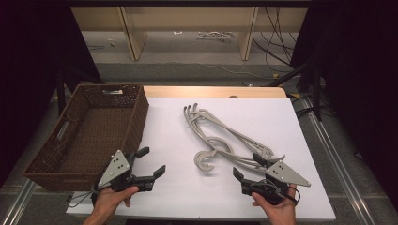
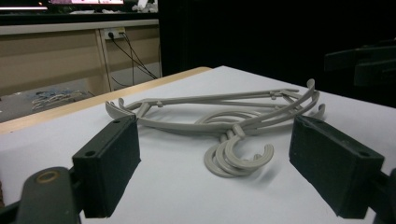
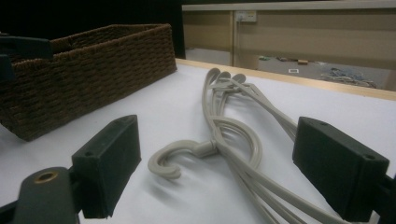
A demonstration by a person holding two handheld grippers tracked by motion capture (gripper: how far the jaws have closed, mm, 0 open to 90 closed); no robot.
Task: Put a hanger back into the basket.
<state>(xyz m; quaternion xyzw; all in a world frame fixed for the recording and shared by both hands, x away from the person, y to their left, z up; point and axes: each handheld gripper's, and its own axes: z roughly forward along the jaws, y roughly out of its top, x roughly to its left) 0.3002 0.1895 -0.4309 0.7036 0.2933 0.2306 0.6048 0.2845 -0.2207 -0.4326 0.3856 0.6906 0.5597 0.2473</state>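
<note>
No legible text, label, brand, number or sign appears on the grey plastic hangers (image 1: 225,140), the woven basket (image 1: 136,117) beside them, the white tabletop (image 1: 178,197), or the wall socket (image 3: 246,16) beyond the basket, which is too small to read.

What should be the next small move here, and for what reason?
Probably ease the right gripper forward to the near end of the grey hangers. Both it and the left gripper stand open and hold nothing, the stacked hangers lie flat on the white table, and the wicker basket waits at the left.
</note>
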